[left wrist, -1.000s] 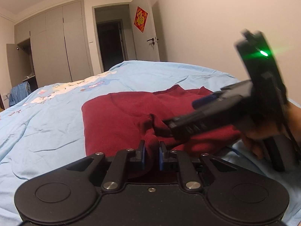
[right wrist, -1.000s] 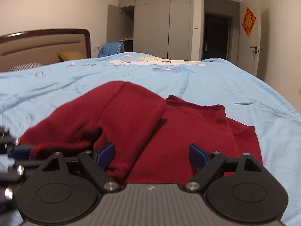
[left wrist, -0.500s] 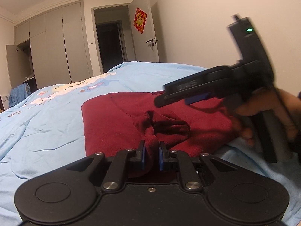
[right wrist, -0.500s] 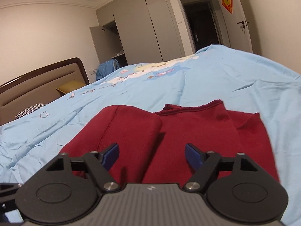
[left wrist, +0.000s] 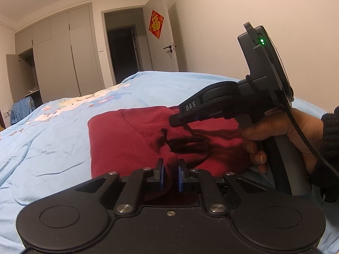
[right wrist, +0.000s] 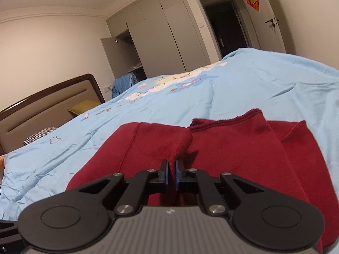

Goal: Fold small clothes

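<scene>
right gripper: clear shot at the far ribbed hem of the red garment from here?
Probably not right away. The right gripper is shut on a fold of the red garment; the ribbed hem lies beyond it, unobstructed, so it would have to release first.

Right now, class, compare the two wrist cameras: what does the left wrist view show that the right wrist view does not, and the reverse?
Only the left wrist view shows the person's hand holding the right gripper from the side, with its green light.

Only the right wrist view shows the brown padded headboard and the yellow cushion.

Both show the dark red knit garment, each gripper pinching a fold of it, the left gripper included, the light blue bedspread and the grey wardrobe.
</scene>
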`<state>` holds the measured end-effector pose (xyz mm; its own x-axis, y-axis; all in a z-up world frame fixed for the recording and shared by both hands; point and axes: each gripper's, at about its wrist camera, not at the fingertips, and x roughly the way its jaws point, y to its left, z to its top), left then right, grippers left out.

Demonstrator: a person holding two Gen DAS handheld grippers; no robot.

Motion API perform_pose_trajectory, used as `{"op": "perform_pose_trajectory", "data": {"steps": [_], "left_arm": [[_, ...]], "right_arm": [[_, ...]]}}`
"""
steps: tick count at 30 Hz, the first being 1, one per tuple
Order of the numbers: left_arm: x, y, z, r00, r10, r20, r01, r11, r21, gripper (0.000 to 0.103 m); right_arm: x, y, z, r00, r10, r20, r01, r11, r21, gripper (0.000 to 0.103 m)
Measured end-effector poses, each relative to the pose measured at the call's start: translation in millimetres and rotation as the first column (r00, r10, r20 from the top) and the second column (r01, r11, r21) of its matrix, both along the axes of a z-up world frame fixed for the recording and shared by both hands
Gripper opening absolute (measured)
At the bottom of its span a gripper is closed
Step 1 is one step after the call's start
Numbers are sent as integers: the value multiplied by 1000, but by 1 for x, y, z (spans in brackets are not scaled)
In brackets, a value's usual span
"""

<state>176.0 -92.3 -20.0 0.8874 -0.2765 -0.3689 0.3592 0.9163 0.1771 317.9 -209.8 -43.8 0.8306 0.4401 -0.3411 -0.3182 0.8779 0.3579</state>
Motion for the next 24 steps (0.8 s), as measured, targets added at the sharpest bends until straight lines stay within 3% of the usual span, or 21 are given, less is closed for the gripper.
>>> {"op": "perform_pose_trajectory", "data": {"steps": [9, 24], "left_arm": [[3, -4, 6, 998, -59, -13, 58, 998, -39, 11], [17, -31, 14, 981, -192, 8, 192, 981, -30, 10]], "right_arm": [[-15, -26, 8, 997, -57, 55, 56, 998, 17, 7], [-18, -76, 10, 982, -183, 50, 180, 981, 69, 7]]}}
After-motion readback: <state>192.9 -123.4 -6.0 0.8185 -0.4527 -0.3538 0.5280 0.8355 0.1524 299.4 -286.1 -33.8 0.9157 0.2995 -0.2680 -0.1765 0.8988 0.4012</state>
